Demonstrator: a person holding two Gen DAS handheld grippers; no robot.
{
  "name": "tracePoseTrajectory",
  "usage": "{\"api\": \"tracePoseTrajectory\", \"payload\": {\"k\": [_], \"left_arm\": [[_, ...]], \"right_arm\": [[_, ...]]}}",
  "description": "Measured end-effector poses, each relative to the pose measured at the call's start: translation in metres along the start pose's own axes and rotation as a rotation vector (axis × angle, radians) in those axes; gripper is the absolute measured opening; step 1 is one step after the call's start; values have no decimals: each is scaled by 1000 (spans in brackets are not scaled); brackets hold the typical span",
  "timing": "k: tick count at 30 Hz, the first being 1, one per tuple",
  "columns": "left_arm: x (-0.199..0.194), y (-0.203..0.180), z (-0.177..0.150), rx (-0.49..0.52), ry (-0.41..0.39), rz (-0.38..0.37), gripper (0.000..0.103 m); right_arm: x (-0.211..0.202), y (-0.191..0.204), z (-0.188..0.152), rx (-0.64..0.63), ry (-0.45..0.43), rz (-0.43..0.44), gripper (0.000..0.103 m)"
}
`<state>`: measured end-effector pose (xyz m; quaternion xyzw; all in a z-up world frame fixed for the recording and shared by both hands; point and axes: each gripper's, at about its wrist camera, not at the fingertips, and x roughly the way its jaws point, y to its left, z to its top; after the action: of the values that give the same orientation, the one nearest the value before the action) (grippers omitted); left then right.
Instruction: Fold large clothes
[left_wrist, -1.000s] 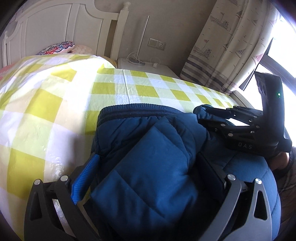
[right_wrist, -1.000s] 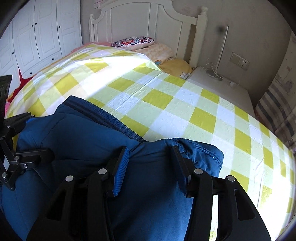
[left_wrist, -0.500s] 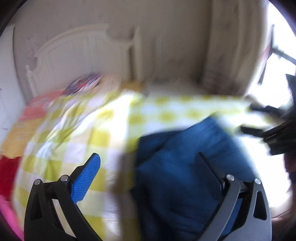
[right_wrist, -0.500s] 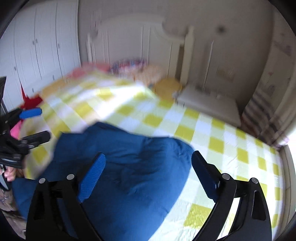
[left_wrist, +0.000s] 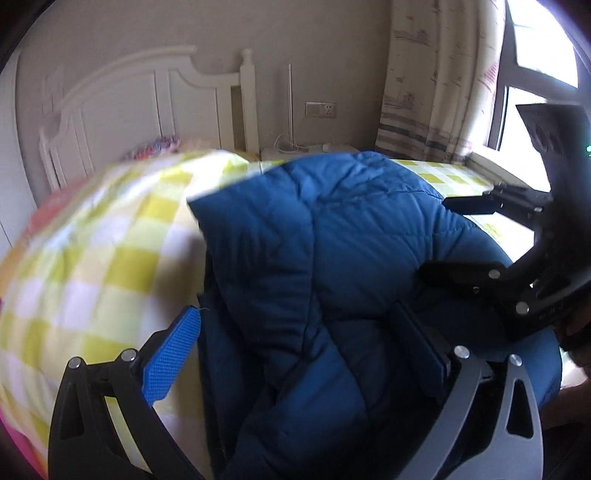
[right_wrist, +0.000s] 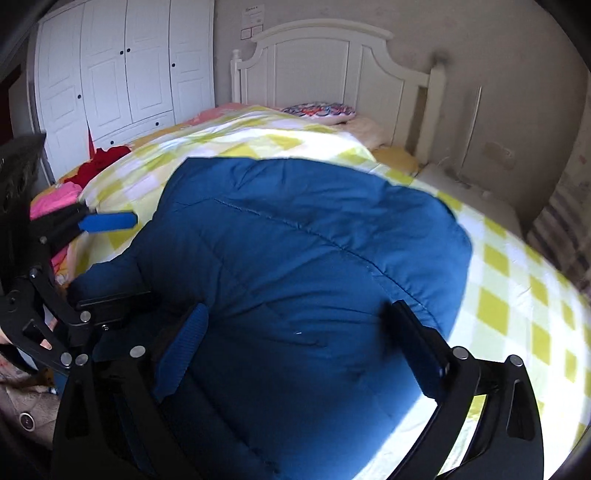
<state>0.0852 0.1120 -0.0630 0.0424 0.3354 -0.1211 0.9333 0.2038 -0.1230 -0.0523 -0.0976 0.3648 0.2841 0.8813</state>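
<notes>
- The blue quilted jacket (right_wrist: 303, 266) lies bunched on the bed, on the yellow-and-white checked quilt (right_wrist: 509, 295), at the near edge in front of both claws.
- Its long axis seems to run from the near edge toward the white headboard (right_wrist: 325, 62); in the left wrist view a folded flap lies on top.
- The right claw (right_wrist: 299, 354) is opening, its jaws nearly full wide; the jacket lies below and between them, the pads off the cloth.
- The left claw (left_wrist: 306, 362) stands wide open over the jacket's left edge, gripping nothing.
- Both look about equally near; each straddles one side.
- The fabric looks puffy, stitched in panels, smooth and slippery, so it will likely spring back.
</notes>
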Motion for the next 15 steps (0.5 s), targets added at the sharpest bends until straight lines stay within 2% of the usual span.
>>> {"api": "tracePoseTrajectory", "payload": {"k": [4, 9, 11, 13, 15], "left_arm": [[4, 3, -12, -28, -31, -11, 101], [10, 17, -21, -79, -59, -71, 101], [7, 14, -22, -80, -64, -71, 101], [2, 17, -21, -102, -47, -81, 101], [-7, 24, -17, -137, -11, -108, 101]], "right_arm": [[5, 5, -1, -12, 9, -22, 99], [11, 5, -2, -5, 3, -24, 99], [7, 13, 0, -22, 16, -66, 99], [-4, 24, 6, -51, 45, -119, 98], [-25, 37, 7, -95, 23, -130, 98]]}}
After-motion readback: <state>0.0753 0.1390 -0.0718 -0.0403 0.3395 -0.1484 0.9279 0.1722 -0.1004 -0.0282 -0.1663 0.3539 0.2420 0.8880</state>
